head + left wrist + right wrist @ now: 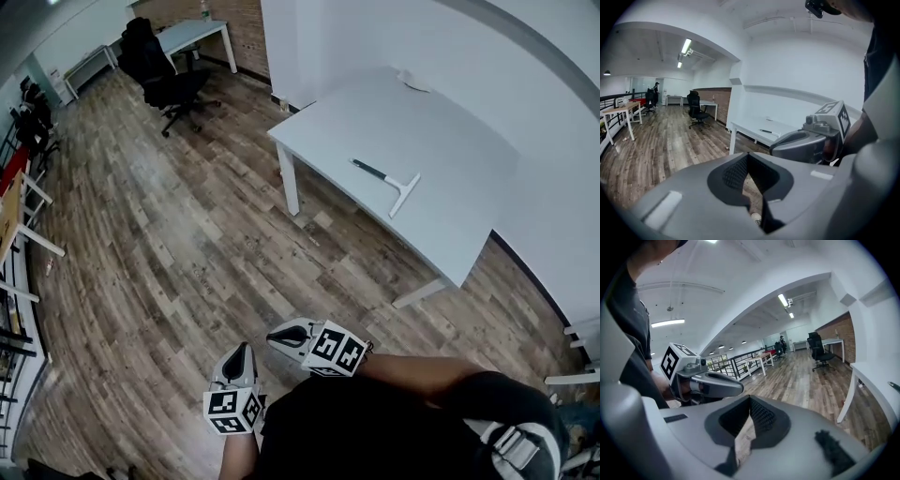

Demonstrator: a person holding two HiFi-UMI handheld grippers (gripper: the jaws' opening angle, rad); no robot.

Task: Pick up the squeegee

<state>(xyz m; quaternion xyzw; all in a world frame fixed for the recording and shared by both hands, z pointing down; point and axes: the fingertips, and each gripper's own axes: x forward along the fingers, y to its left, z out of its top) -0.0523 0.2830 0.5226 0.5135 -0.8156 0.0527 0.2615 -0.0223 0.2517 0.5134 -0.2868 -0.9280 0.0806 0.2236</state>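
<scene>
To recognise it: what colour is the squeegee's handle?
Black; the squeegee shows best in the head view.

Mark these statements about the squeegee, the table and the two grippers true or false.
1. The squeegee lies on the white table. True.
2. The right gripper holds the squeegee. False: its jaws are shut on nothing, far from the table.
3. A black office chair stands on the wood floor. True.
4. The left gripper hovers over the table. False: it is close to the person, over the floor.
</scene>
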